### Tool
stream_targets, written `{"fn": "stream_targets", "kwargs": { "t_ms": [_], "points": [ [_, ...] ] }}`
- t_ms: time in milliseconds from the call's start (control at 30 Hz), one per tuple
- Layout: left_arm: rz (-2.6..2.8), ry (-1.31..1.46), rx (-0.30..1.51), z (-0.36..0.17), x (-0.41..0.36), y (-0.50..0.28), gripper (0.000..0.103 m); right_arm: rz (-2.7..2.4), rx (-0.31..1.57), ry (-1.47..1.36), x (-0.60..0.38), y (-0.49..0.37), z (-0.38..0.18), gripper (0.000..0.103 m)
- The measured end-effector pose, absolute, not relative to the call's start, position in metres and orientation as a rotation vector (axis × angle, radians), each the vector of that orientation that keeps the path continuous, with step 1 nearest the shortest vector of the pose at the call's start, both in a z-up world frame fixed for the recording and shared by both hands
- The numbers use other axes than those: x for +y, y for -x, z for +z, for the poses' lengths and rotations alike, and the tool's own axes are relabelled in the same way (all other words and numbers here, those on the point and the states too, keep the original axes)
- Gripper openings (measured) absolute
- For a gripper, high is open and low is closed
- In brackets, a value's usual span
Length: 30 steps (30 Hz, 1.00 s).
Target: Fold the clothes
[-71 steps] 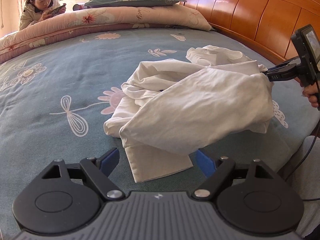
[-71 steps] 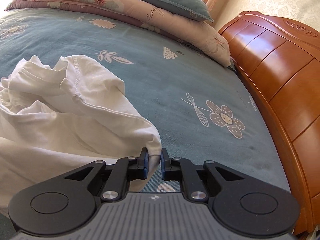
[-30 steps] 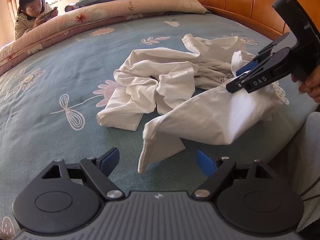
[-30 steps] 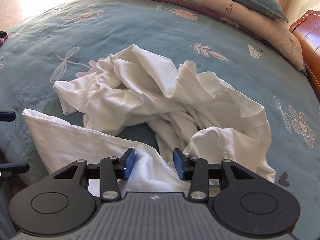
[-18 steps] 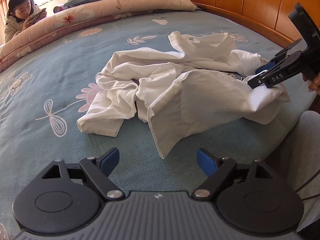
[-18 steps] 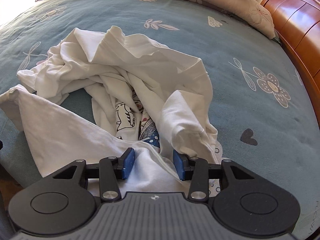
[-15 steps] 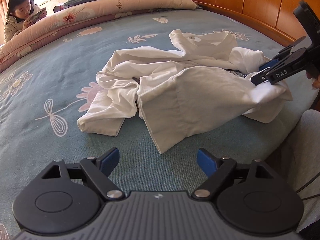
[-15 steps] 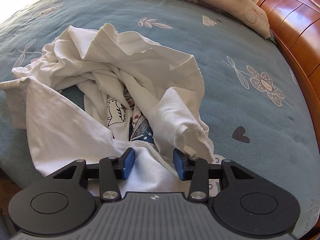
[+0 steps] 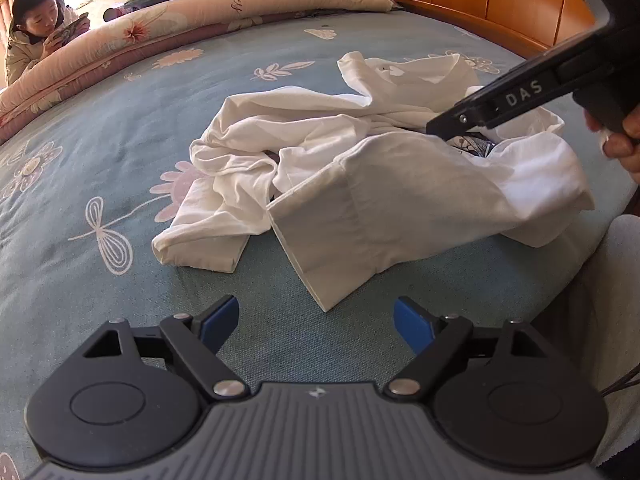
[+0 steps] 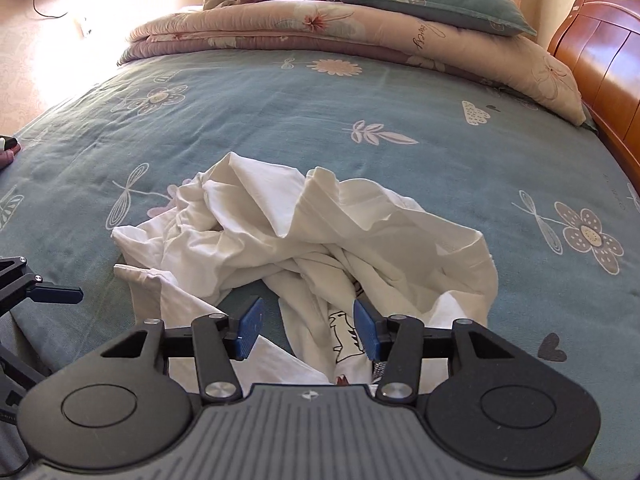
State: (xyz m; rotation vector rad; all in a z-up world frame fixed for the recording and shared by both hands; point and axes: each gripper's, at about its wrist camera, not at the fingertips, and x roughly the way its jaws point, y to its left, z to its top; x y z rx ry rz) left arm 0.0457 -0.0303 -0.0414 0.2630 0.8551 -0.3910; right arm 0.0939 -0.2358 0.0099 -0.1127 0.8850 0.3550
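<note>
Change: the white shirt, pinched and lifted a moment ago, is being left crumpled near the bed's front edge.
Right gripper: jaws being held apart, empty.
Left gripper: jaws being held wide, empty.
Meaning: regrasping is being required.

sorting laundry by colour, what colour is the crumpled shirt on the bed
White shirt, with a small printed graphic inside; clearest in the right wrist view.

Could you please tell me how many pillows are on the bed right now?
1. The single teal pillow lies on top of the folded pink quilt at the far side of the bed, near the wooden headboard. Others could be hidden behind the quilt.
</note>
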Motion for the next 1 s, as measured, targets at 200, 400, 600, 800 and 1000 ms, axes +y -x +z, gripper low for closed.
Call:
{"fn": "stream_targets", "kwargs": {
  "t_ms": [200, 400, 600, 800, 1000],
  "points": [
    [-0.364, -0.261, 0.844, -0.035, -0.008, -0.047, 0.085, 0.380, 0.939, 0.105, -0.233, -0.086, -0.008, 0.055],
    [-0.382, -0.323, 0.762, -0.008, 0.001, -0.066, 0.085, 0.420, 0.953, 0.073, -0.244, -0.071, -0.009, 0.055],
    [-0.503, -0.478, 0.597, 0.020, -0.031, -0.107, 0.085, 0.454, 0.952, 0.046, -0.256, -0.060, -0.005, 0.057],
    [-0.679, -0.557, 0.597, 0.018, -0.057, -0.180, 0.085, 0.437, 0.873, 0.056, -0.273, -0.084, 0.024, 0.057],
    [-0.813, -0.539, 0.695, -0.019, -0.050, -0.237, 0.085, 0.419, 0.868, 0.034, -0.297, -0.099, 0.017, 0.058]
  ]
}}
